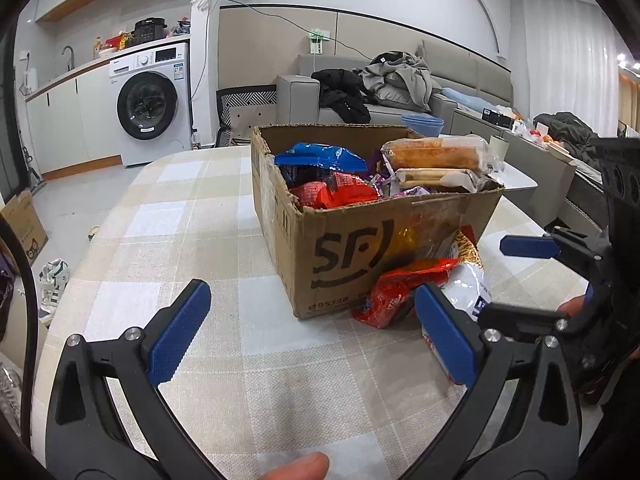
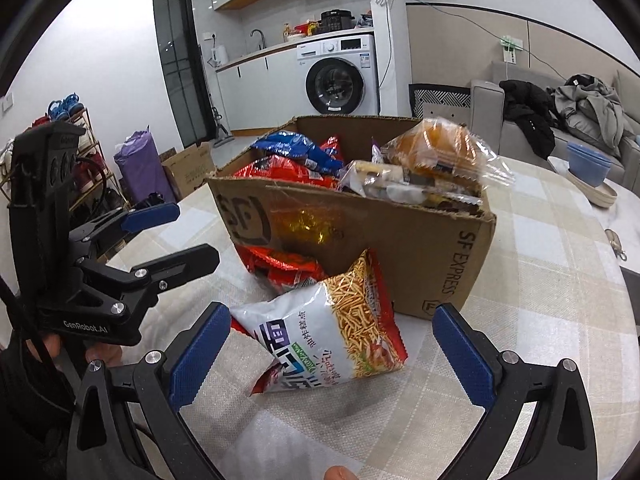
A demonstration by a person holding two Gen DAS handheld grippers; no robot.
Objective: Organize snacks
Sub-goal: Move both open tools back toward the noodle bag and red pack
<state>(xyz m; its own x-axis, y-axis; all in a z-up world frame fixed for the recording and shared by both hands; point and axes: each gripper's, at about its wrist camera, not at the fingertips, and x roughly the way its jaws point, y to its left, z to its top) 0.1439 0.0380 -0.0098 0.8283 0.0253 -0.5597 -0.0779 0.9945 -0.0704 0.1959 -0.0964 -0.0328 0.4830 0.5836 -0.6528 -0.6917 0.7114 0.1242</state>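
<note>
- The cardboard box (image 2: 400, 248) printed with "SF EXPRESS" sits at the centre of both views on a checked tablecloth (image 1: 180, 216), already heaped to the brim: a blue packet (image 1: 320, 156), red packets and a wrapped bread loaf (image 1: 436, 154) ride above its rim.
- Two snacks are not yet in it. A white bag of fried snack sticks (image 2: 332, 336) leans against the box wall at lower centre of the right wrist view, with a red packet (image 2: 288, 268) wedged between it and the cardboard, likely where they slid off the pile.
- The right gripper (image 2: 332, 356) has its blue pads spread wide, one on each side of the white bag without touching it, which reads as lining up for a pinch.
- The left gripper (image 1: 316, 332) also stands with jaws apart and empty, low over the cloth, to the left of the red packet (image 1: 396, 296), probably waiting its turn.
- With the box so full, any bag added on top may slip off again.
</note>
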